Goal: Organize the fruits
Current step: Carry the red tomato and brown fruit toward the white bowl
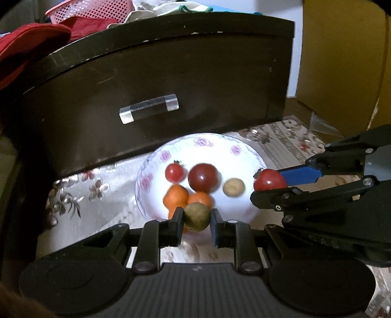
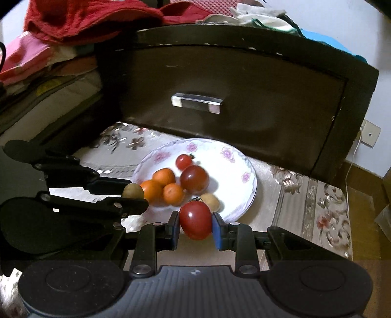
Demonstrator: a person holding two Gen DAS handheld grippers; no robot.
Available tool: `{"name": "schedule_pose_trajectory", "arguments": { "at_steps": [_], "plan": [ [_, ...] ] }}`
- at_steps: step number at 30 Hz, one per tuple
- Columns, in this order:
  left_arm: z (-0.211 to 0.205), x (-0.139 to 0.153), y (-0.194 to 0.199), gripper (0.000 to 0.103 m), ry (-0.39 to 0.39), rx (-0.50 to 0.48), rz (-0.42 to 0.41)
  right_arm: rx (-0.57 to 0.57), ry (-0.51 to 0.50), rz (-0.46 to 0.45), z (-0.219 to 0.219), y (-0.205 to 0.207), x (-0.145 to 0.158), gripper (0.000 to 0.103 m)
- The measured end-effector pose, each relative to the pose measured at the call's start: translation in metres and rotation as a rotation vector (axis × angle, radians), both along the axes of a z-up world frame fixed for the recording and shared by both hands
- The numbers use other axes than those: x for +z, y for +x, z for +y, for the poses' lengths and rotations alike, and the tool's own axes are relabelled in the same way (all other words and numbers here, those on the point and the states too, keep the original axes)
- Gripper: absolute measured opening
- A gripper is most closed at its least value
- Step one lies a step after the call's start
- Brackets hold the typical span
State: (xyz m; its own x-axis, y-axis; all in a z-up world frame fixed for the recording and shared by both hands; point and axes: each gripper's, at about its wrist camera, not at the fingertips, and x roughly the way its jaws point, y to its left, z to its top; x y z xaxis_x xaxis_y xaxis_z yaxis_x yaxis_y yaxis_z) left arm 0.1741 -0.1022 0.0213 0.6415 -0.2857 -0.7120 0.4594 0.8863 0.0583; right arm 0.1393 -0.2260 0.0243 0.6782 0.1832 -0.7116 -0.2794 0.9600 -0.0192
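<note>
A white flowered plate (image 1: 220,144) (image 2: 234,156) sits on a patterned cloth below a dark drawer. It holds a small red tomato (image 1: 174,172) (image 2: 183,161), a large dark red tomato (image 1: 203,177) (image 2: 194,179), orange fruits (image 1: 176,195) (image 2: 164,176) and a brown longan (image 1: 233,187) (image 2: 213,201). My left gripper (image 1: 196,217) (image 2: 133,195) is shut on a green-brown longan (image 1: 197,217) (image 2: 132,190) over the plate's near edge. My right gripper (image 2: 195,223) (image 1: 268,183) is shut on a red tomato (image 2: 195,221) (image 1: 270,180) at the plate's right edge.
A dark drawer front (image 1: 171,80) (image 2: 234,93) with a clear handle (image 1: 149,111) (image 2: 197,102) stands right behind the plate. Red cloth (image 2: 80,17) and a pink basket (image 1: 92,9) lie on top. A yellow cardboard box (image 1: 342,61) stands at the right.
</note>
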Motion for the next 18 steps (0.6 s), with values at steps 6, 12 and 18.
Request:
{"name": "schedule_pose_trajectory", "arguments": {
  "at_steps": [6, 12, 18],
  "plan": [
    [-0.008, -0.007, 0.029, 0.028, 0.024, -0.002, -0.007, -0.007, 0.0, -0.009, -0.005, 0.03, -0.008, 0.025],
    [-0.013, -0.018, 0.048, 0.027, 0.03, 0.003, 0.011, -0.012, 0.007, 0.001, -0.01, 0.053, -0.018, 0.028],
    [-0.015, -0.021, 0.052, 0.028, 0.024, 0.011, 0.015, -0.02, 0.037, 0.022, -0.015, 0.062, -0.024, 0.029]
  ]
}}
